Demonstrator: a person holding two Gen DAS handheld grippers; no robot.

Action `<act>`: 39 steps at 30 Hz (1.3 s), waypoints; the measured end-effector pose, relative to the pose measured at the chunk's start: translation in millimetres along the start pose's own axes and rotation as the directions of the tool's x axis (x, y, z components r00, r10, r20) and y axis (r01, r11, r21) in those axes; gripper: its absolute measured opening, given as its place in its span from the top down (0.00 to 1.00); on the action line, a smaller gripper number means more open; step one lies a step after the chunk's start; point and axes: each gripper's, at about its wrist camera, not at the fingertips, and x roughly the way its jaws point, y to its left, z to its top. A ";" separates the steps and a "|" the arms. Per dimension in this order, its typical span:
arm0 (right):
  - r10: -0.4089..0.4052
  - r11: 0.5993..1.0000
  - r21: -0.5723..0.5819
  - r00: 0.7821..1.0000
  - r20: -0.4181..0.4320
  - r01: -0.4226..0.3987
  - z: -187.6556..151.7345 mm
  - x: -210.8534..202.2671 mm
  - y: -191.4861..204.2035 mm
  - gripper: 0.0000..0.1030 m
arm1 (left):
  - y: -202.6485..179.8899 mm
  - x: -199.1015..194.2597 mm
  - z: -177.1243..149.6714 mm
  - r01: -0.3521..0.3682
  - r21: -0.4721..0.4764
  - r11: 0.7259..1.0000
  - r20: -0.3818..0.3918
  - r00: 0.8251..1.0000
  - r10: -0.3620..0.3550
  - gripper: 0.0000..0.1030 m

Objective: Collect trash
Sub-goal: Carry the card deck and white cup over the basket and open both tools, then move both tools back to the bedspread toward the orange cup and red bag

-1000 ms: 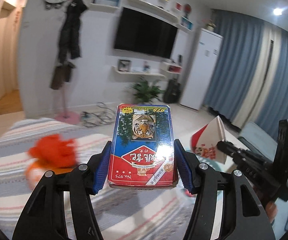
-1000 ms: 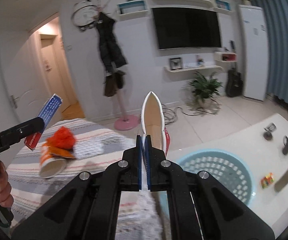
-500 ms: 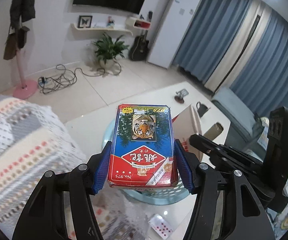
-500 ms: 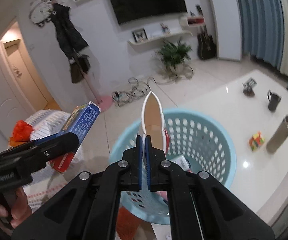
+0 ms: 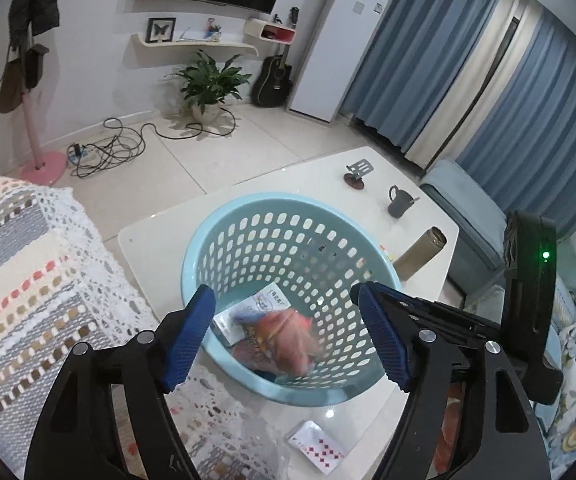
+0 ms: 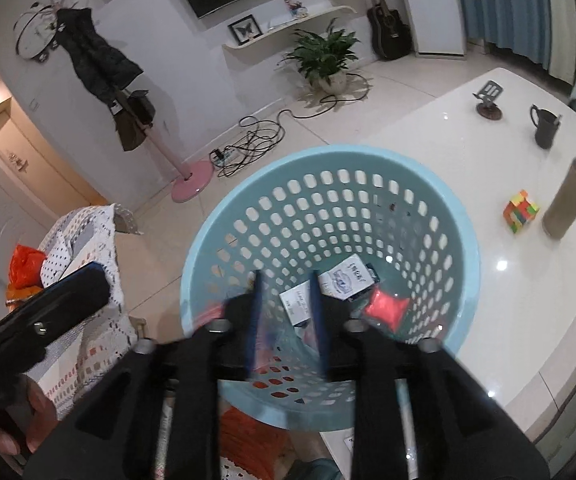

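A light blue perforated basket (image 5: pixel 248 208) (image 6: pixel 367 156) stands on the white table (image 5: pixel 160 232), and both grippers hover over it. My left gripper (image 5: pixel 288 338) has its jaws opening, with nothing between the blue pads (image 5: pixel 192 334). Below it a blurred red and orange shape (image 5: pixel 288 340) lies or falls inside the basket, beside a white packet (image 5: pixel 272 300). My right gripper (image 6: pixel 286 318) is blurred, its jaws opening with no object pressed between them. White packets (image 6: pixel 347 276) and a red wrapper (image 6: pixel 385 306) lie at the basket's bottom.
On the table to the right are a dark mug (image 6: pixel 545 128), a metal flask (image 6: pixel 571 196), a colourful cube (image 6: pixel 521 212) and a small stand (image 6: pixel 487 100). A playing card (image 5: pixel 315 444) lies near the table's front edge. A crocheted blanket (image 5: pixel 28 280) covers the left side.
Both grippers swung down over the basket. The left let go of the tiger card box and the right let go of the white paper carton; both sets of jaws have parted.
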 end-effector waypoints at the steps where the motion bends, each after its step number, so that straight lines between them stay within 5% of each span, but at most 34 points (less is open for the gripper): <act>1: -0.003 1.000 0.002 1.000 0.004 0.003 0.0 -2.1 -0.4 0.67 | 1.5 -2.7 -1.3 0.001 -0.007 1.000 0.002 1.000 -0.001 0.29; 7: 0.024 1.000 -0.020 1.000 0.003 -0.024 -3.1 -9.5 11.6 0.67 | 6.7 -23.0 -10.8 -0.003 -0.032 0.999 0.027 1.000 0.004 0.29; 18: 0.120 0.974 -0.202 0.990 0.076 -0.103 -9.9 -44.4 97.1 0.61 | 33.6 -104.2 -24.6 -0.069 -0.098 0.993 0.155 0.984 0.084 0.29; 24: 0.199 0.942 -0.291 0.976 0.090 -0.166 -19.6 -50.8 154.4 0.58 | 69.4 -163.4 -43.0 -0.203 -0.194 0.960 0.233 0.941 0.246 0.26; 29: 0.255 0.909 -0.349 0.966 0.032 -0.228 -42.6 -31.9 206.3 0.56 | 113.3 -197.6 -66.0 -0.324 -0.297 0.898 0.220 0.892 0.394 0.26; 35: 0.259 0.879 -0.404 0.965 -0.042 -0.253 -70.0 -1.2 258.6 0.56 | 160.1 -209.0 -84.1 -0.401 -0.366 0.840 0.132 0.871 0.473 0.26; 39: 0.211 0.871 -0.445 0.976 -0.049 -0.210 -80.3 8.3 275.6 0.56 | 170.3 -202.4 -89.2 -0.452 -0.326 0.830 0.089 0.860 0.503 0.26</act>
